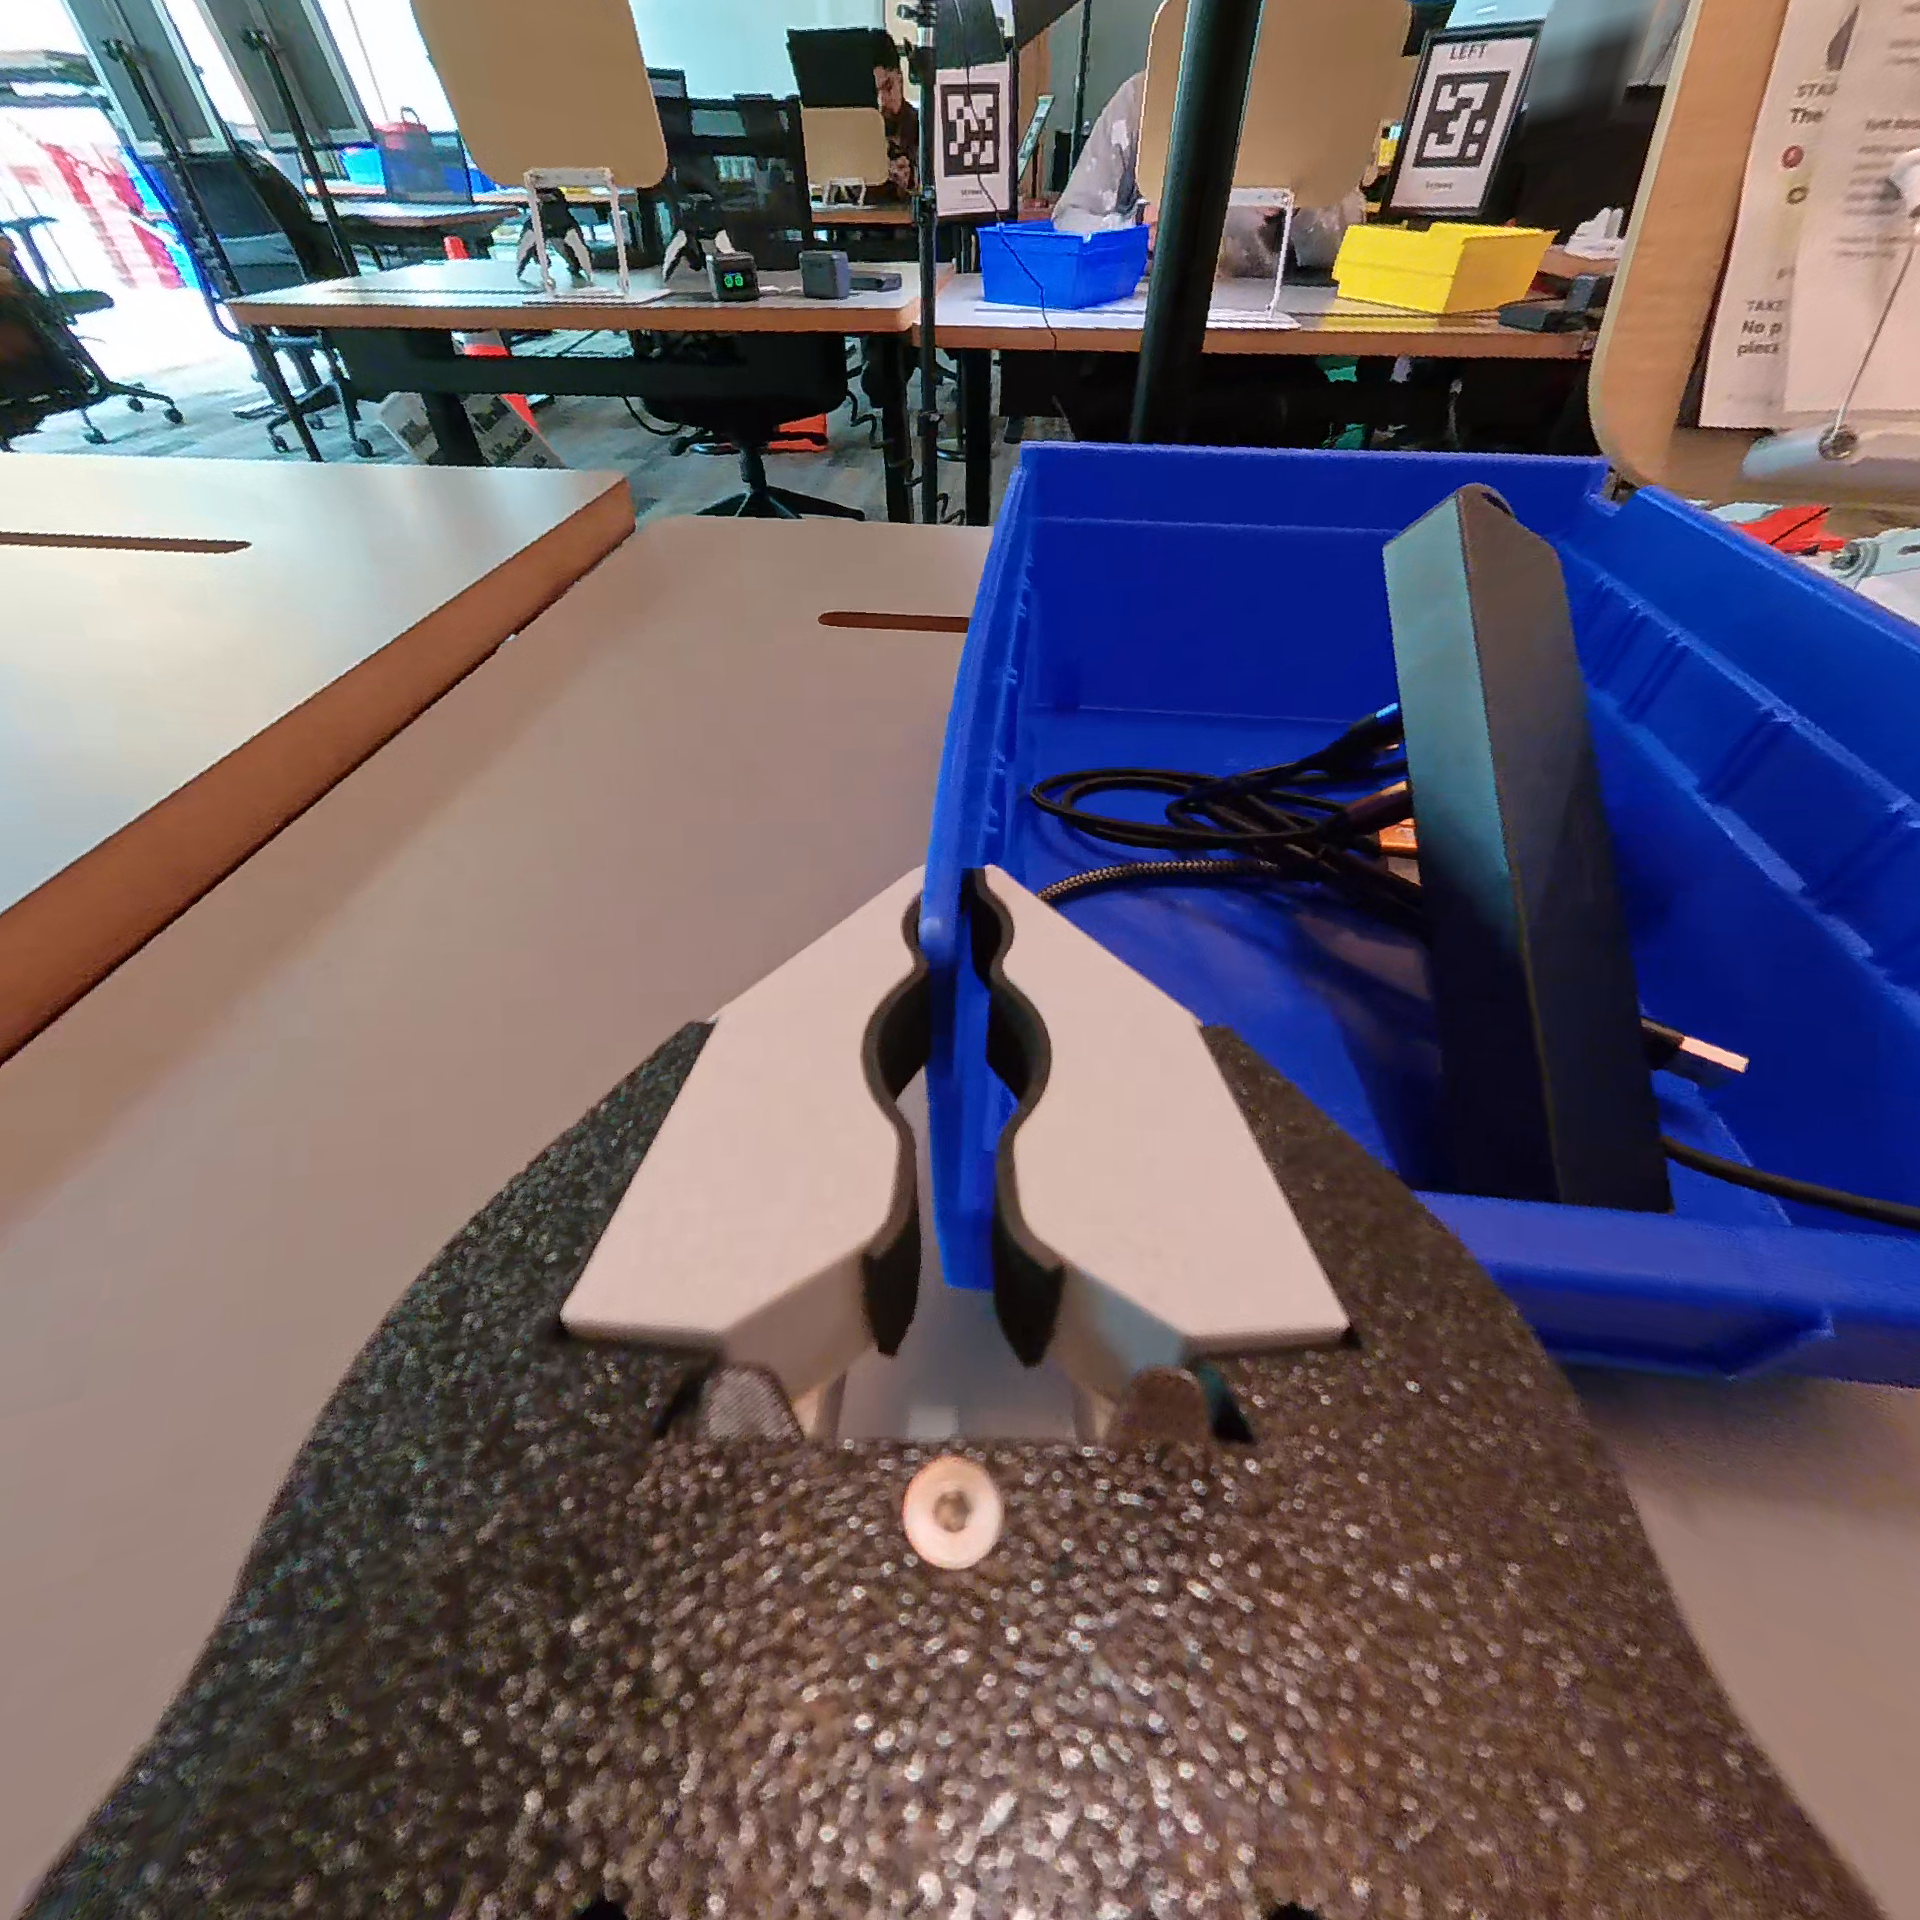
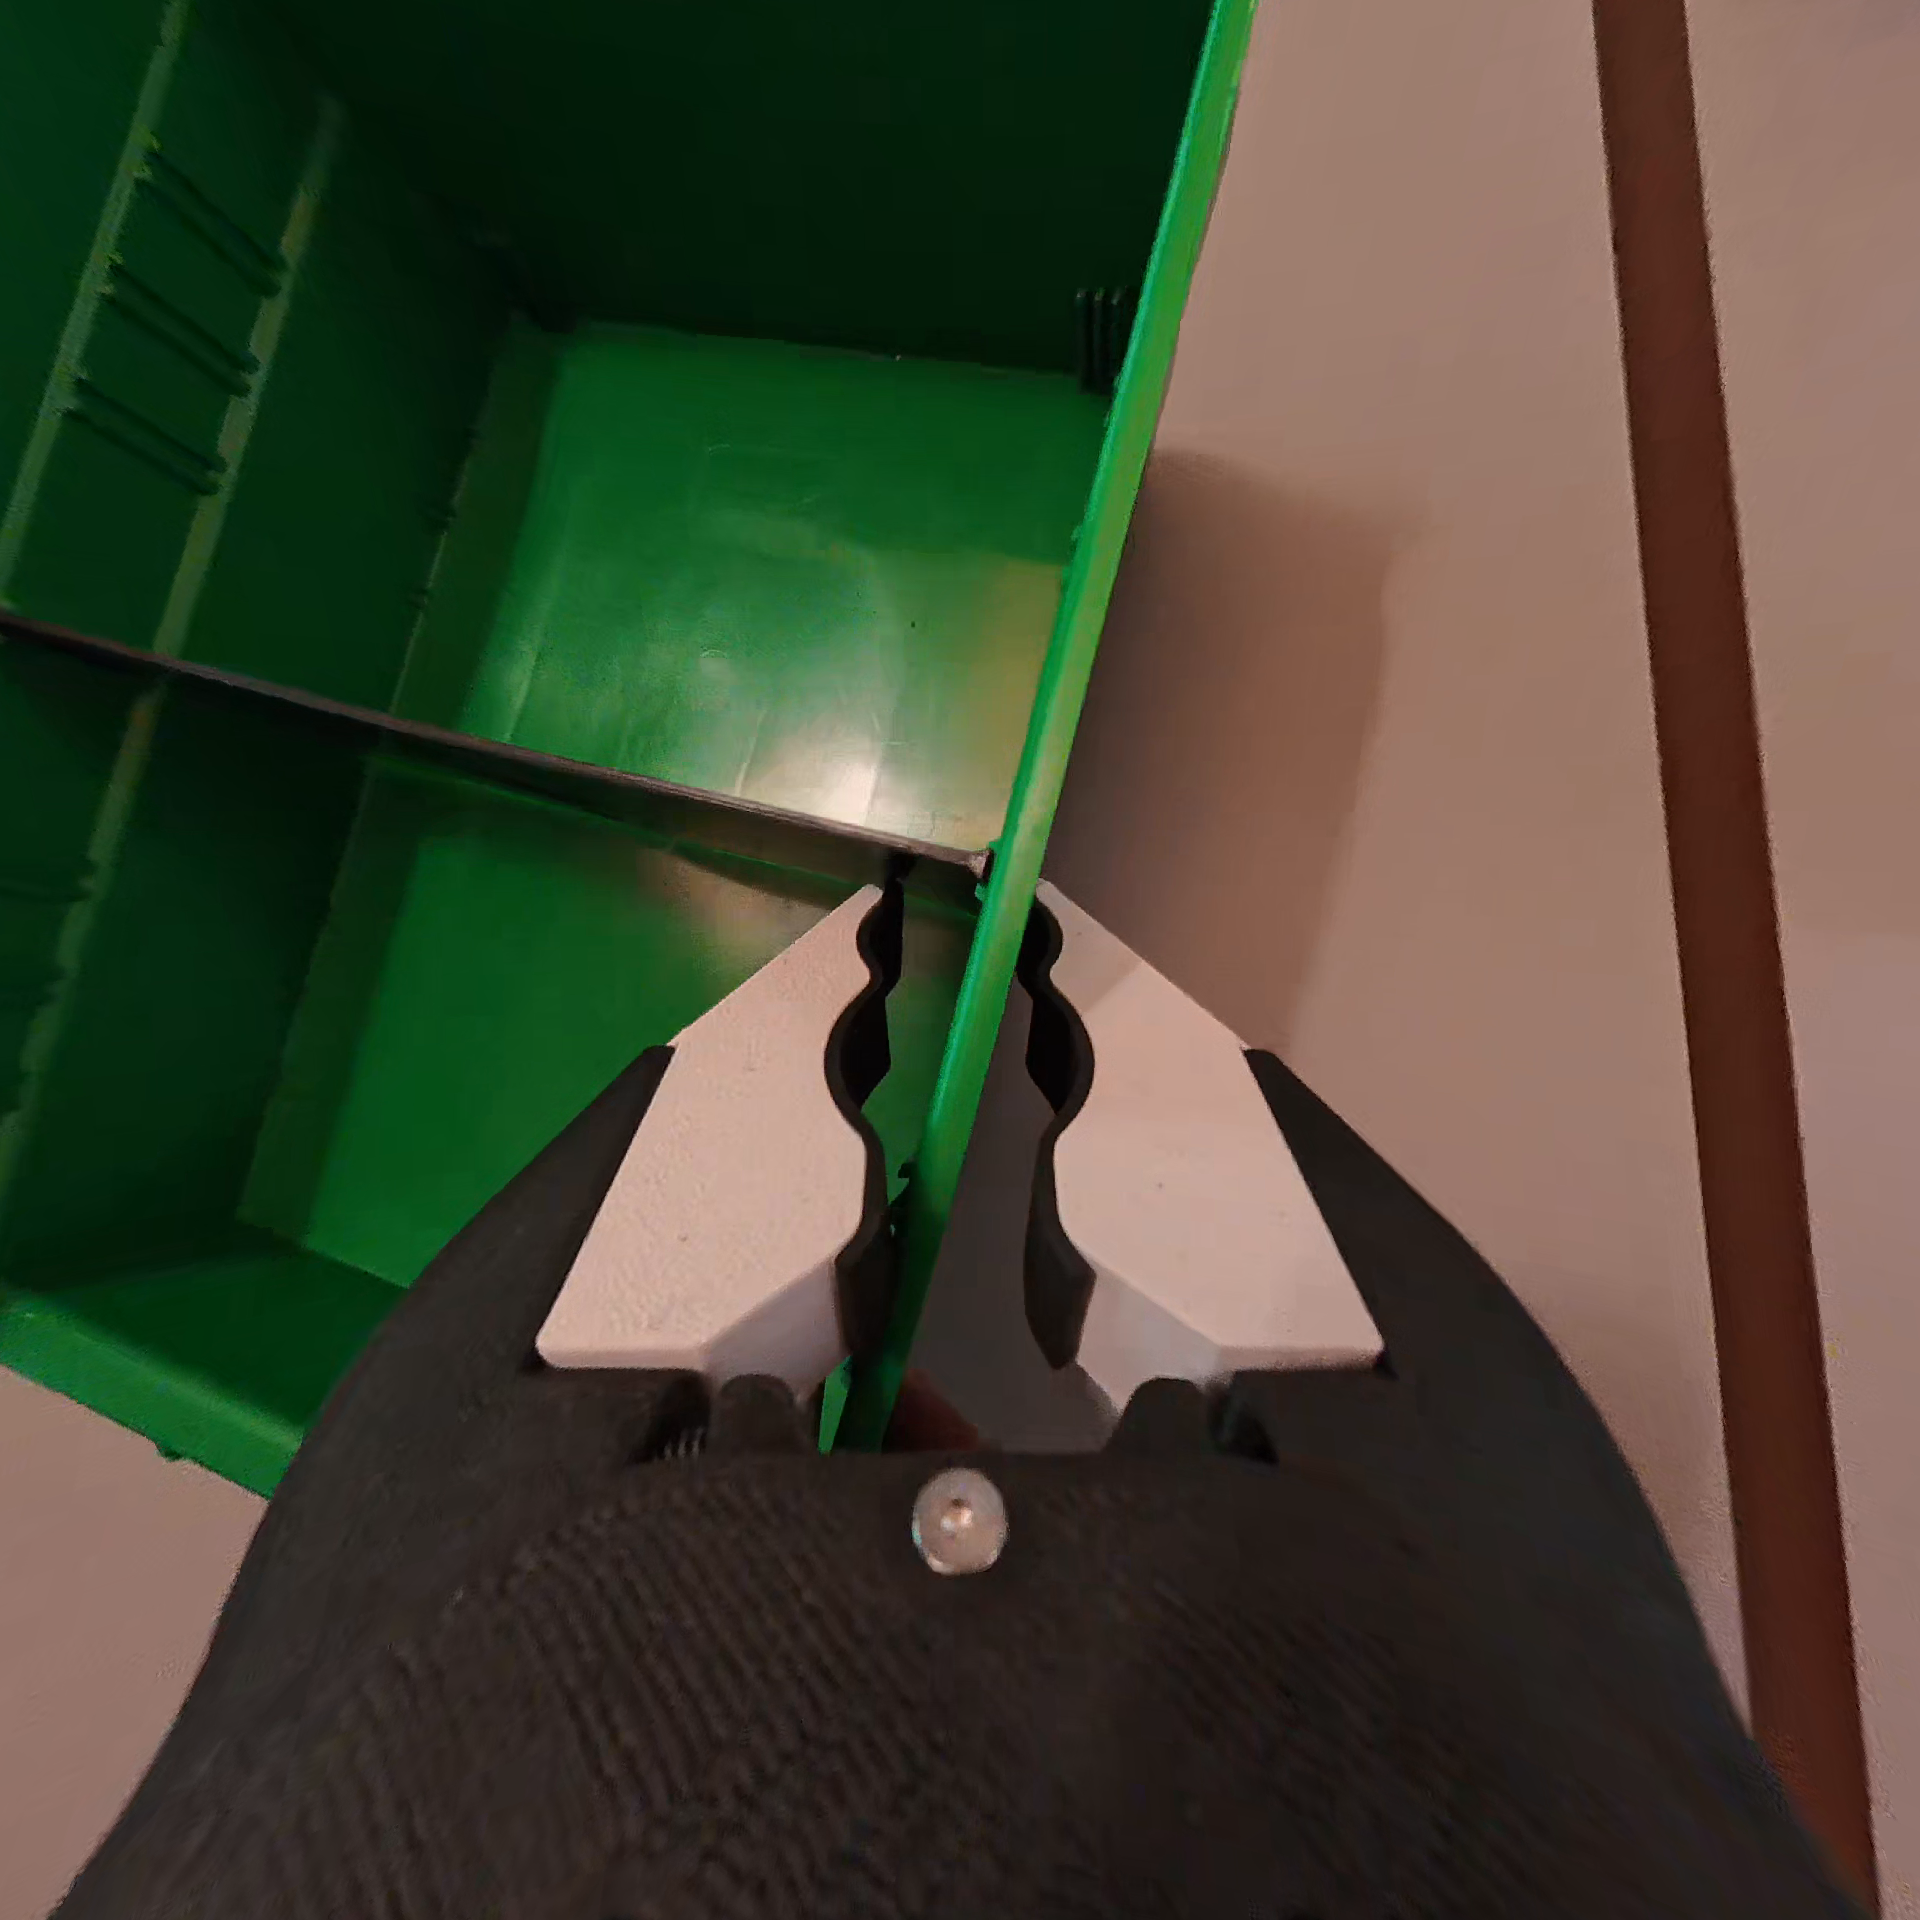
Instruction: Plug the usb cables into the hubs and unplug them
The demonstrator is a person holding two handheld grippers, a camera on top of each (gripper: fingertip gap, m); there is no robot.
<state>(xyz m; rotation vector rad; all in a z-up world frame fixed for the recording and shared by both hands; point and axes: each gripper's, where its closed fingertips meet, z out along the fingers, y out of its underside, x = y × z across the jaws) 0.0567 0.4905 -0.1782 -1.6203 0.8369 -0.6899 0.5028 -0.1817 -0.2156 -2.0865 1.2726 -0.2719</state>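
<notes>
Tongs on both sides are clamped on bin walls. Left tongs [image 1: 951, 914]: jaws nearly together, pinching the near-left corner wall of a blue bin [image 1: 1714, 1262]; the wall runs up between the two wavy black pads.

Blue bin sits on the grey counter [image 1: 468, 987], to the right of the left tongs. A black divider panel [image 1: 1507, 831] stands tilted inside it, leaning toward the far wall. Left of the divider, on the bin floor: a tangle of black usb cables [image 1: 1216, 810], one braided lead [image 1: 1153, 873] trailing toward the near corner. Right of the divider, a silver usb plug [image 1: 1709, 1058] pokes out, and a black cable [image 1: 1787, 1190] runs off toward the right edge. Hubs: cannot pick any out for certain among the cables.

Right tongs [image 2: 961, 894]: jaws close together with the thin right-hand wall of a green bin [image 2: 1132, 457] between them; left pad inside the bin, right pad outside. Whether both pads press the wall cannot be told for sure, but the gap is narrow. A dark divider [image 2: 468, 732] crosses the green bin and meets that wall just ahead of the tips. Both visible compartments show bare green floor.

Background, left view: other counters, a second blue bin [image 1: 1060, 260], a yellow bin [image 1: 1439, 265], square marker boards [image 1: 1465, 120].
</notes>
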